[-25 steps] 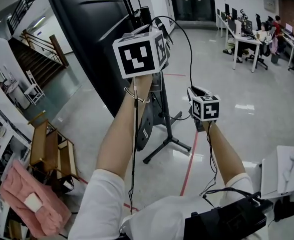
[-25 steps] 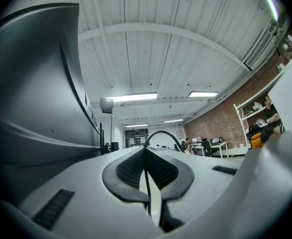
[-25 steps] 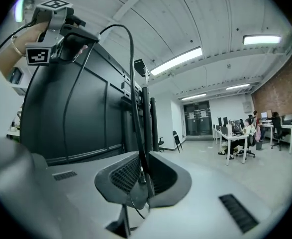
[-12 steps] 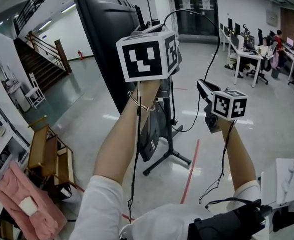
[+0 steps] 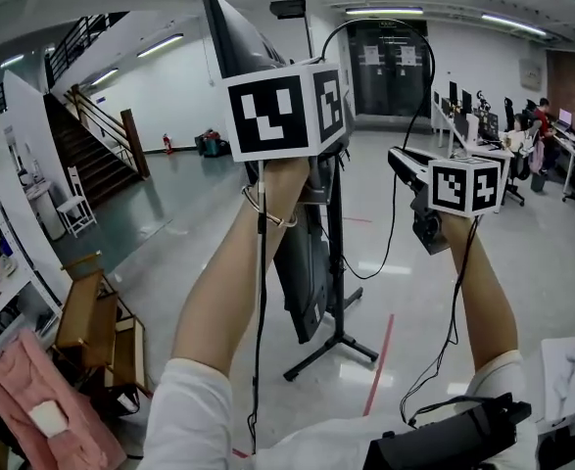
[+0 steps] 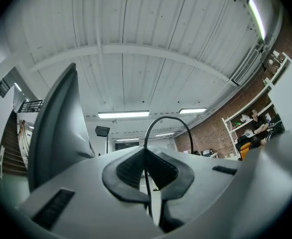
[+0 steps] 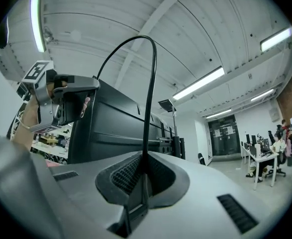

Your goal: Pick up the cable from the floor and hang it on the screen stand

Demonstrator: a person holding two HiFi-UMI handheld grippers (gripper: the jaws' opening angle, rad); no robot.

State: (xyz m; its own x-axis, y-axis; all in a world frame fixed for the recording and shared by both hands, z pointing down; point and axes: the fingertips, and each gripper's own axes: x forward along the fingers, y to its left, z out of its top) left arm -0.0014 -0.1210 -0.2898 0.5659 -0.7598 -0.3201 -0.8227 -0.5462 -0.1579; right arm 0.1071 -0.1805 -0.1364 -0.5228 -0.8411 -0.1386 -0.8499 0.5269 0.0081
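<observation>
Left gripper [image 6: 146,171]: fingers pinch the cable [image 6: 166,116], which rises from between them.
Right gripper [image 7: 142,176]: fingers clamp the same cable, upright between the pads.
Cable: arches from one pair of fingers to the other; slack hangs below the right fingers.
Screen stand [image 5: 335,282]: beyond both fingertips, below them.
Screen [image 6: 56,128]: left of the left fingers.

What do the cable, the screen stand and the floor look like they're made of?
Cable: looks like a matte black rubber or plastic jacket; it bends in a smooth arc.
Stand: probably black painted metal, judging by its thin rigid pole and legs.
Floor: hard, polished grey, maybe epoxy or tile; it mirrors the lights.
</observation>
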